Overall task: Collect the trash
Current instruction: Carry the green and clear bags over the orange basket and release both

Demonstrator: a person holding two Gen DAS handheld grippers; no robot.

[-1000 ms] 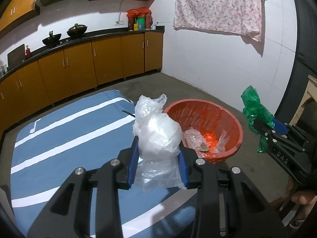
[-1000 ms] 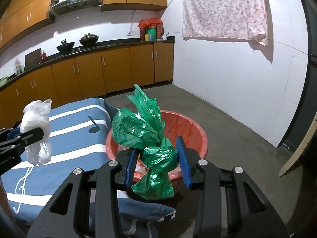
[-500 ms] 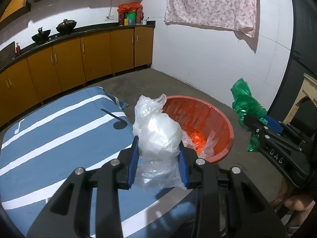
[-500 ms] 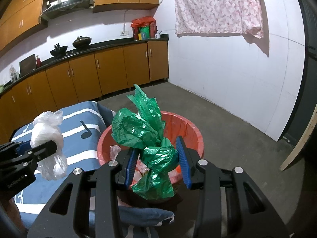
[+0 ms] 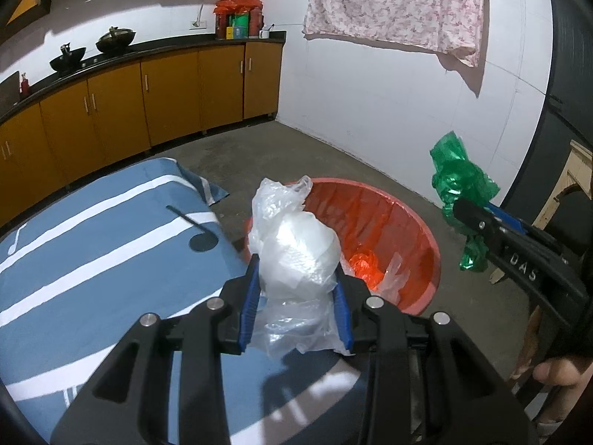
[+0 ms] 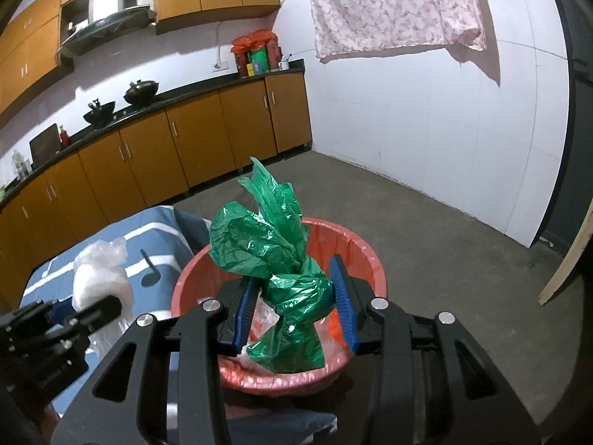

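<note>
My left gripper [image 5: 296, 278] is shut on a crumpled white plastic bag [image 5: 296, 256], held over the near left rim of the red basin [image 5: 415, 222]. That basin is lined with red plastic and holds clear and orange scraps. My right gripper [image 6: 294, 282] is shut on a knotted green plastic bag [image 6: 274, 256] just above the basin's [image 6: 370, 259] near side. In the left wrist view the green bag [image 5: 459, 181] and the right gripper hang to the right of the basin. The right wrist view shows the white bag [image 6: 100, 278] at lower left.
A blue mattress with white stripes and music notes [image 5: 92, 237] lies left of the basin. Orange kitchen cabinets [image 5: 155, 96] line the back wall. A pink floral cloth [image 5: 393, 3] hangs on the white wall. A wooden board [image 6: 567, 256] leans at far right. A person's thumb [image 5: 556, 371] shows at lower right.
Both grippers have moved closer to the red basin, each keeping its bag. The green bag now hangs over the basin's near side, and the basin looms larger in both views.
</note>
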